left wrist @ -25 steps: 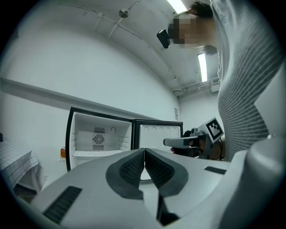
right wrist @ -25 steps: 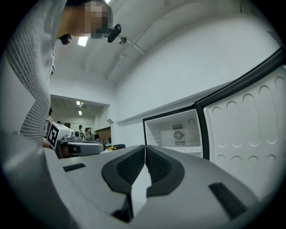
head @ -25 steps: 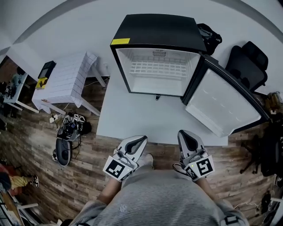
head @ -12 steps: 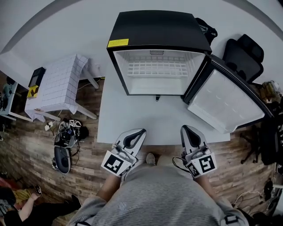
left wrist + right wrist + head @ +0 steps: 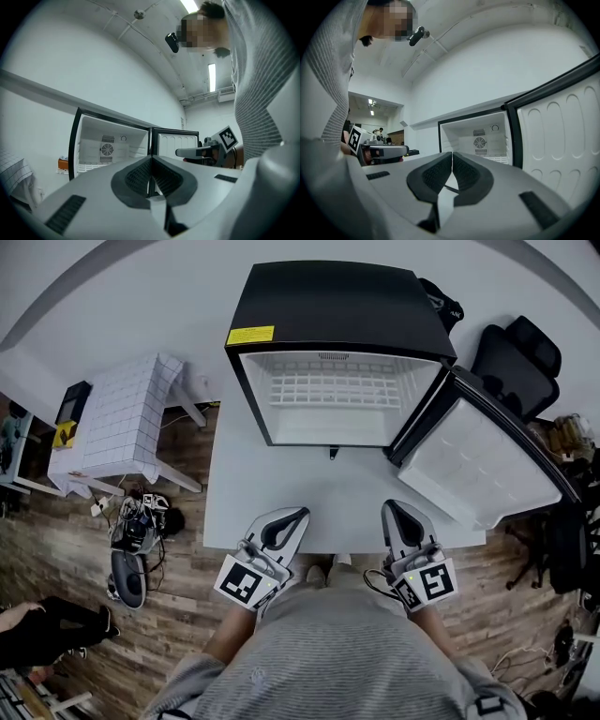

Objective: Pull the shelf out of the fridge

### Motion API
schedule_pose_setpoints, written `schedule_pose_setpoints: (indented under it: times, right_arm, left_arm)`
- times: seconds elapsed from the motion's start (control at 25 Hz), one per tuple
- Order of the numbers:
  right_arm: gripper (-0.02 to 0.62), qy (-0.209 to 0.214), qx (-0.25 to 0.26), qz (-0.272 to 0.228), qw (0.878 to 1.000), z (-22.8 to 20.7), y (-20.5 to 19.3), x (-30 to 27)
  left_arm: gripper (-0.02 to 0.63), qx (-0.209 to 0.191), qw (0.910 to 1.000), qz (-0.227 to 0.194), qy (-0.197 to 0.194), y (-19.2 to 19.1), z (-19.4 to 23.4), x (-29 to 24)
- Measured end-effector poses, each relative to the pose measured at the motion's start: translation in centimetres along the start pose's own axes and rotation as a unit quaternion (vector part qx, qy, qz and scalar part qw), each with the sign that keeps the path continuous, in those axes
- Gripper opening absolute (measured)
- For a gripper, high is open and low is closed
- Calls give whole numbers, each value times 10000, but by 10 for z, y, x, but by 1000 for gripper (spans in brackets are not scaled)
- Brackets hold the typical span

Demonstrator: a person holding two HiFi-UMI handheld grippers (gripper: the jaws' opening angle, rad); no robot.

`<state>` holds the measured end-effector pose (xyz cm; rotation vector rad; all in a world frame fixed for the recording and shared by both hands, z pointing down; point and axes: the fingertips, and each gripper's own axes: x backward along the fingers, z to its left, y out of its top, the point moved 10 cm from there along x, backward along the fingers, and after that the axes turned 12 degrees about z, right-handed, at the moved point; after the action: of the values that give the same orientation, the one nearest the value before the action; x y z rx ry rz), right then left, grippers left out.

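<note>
A small black fridge (image 5: 337, 306) stands on a white table (image 5: 281, 493), its door (image 5: 478, 465) swung open to the right. A white wire shelf (image 5: 339, 390) lies inside the white compartment. My left gripper (image 5: 298, 515) and right gripper (image 5: 391, 507) hover over the table's near edge, well short of the fridge, both shut and empty. The left gripper view shows the fridge interior (image 5: 110, 147) with its fan past the shut left gripper (image 5: 151, 158). From the right gripper (image 5: 452, 153) I see the same compartment (image 5: 480, 140) and the door (image 5: 562, 136).
A white tiled side table (image 5: 117, 418) stands left of the main table. Bags and cables (image 5: 136, 540) lie on the wooden floor at left. A black office chair (image 5: 516, 357) sits behind the fridge door. A person's legs (image 5: 47, 629) show at far left.
The fridge and table have drawn slightly nearer in the head view as I moved forward. Both grippers stayed shut. A person on the floor at left has shifted.
</note>
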<state>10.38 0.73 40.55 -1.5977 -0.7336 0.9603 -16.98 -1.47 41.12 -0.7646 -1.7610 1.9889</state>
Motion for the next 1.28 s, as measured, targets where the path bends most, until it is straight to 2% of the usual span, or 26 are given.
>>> schedule_pose_setpoints:
  times: [0.12,0.44,0.56,1.28]
  right_arm:
    - [12,112,32,26,9999,-6,4,-7]
    - [12,243,-31,116,9996,-30,8,-23]
    - [12,276,-45,142,9995,-36,8,-30]
    - [14,340,86,181,9992,-39,9,-45]
  left_arm:
    - [11,56,9999,96,66,-3,4,-7]
    - [12,81,9999,-6,105,8,7,-40]
    - [12,91,9997,139,182,6,12,-47]
    - [12,-69,9994,235,230,8,26,-54]
